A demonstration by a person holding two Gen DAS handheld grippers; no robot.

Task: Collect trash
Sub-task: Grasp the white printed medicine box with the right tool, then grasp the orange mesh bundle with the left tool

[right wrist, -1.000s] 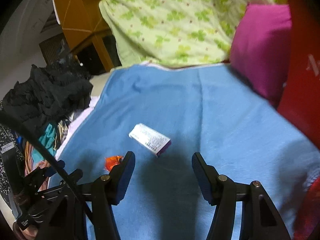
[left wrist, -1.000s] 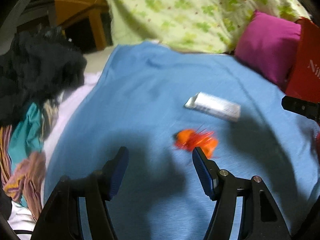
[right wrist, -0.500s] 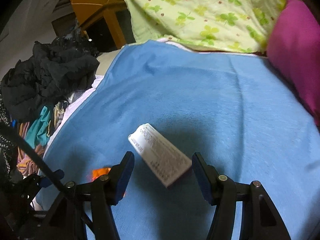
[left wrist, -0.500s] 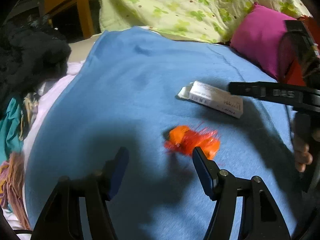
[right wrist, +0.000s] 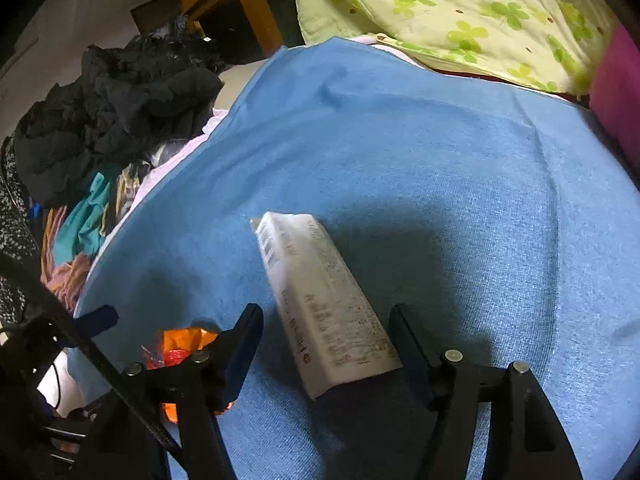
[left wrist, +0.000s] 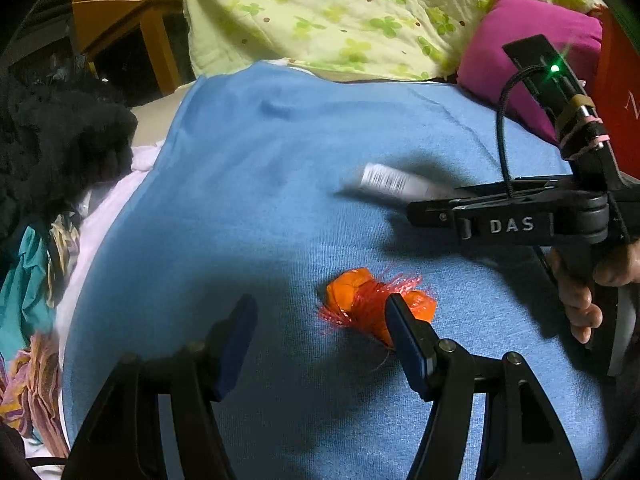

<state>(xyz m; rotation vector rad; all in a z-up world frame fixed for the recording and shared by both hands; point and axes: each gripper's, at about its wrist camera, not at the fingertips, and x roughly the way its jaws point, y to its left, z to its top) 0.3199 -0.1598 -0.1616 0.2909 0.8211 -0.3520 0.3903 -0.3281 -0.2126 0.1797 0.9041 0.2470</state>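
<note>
Both cameras sit just behind their jaws and look down close at the blue sheet [left wrist: 248, 184] on the bed. Both views share the white box [right wrist: 324, 304], the orange wrapper [left wrist: 360, 300] and the green pillow [right wrist: 460, 12].

Light: I see dim, warm room light from above.
Shadows: dark patches on the blue knit sheet [left wrist: 256, 184].
Blur: white printed carton [left wrist: 394, 182] smeared; edges bowed, corners black.

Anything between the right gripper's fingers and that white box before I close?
Nothing: in the right wrist view the white box already lies between the open right gripper fingers, only blue blanket beneath.
</note>
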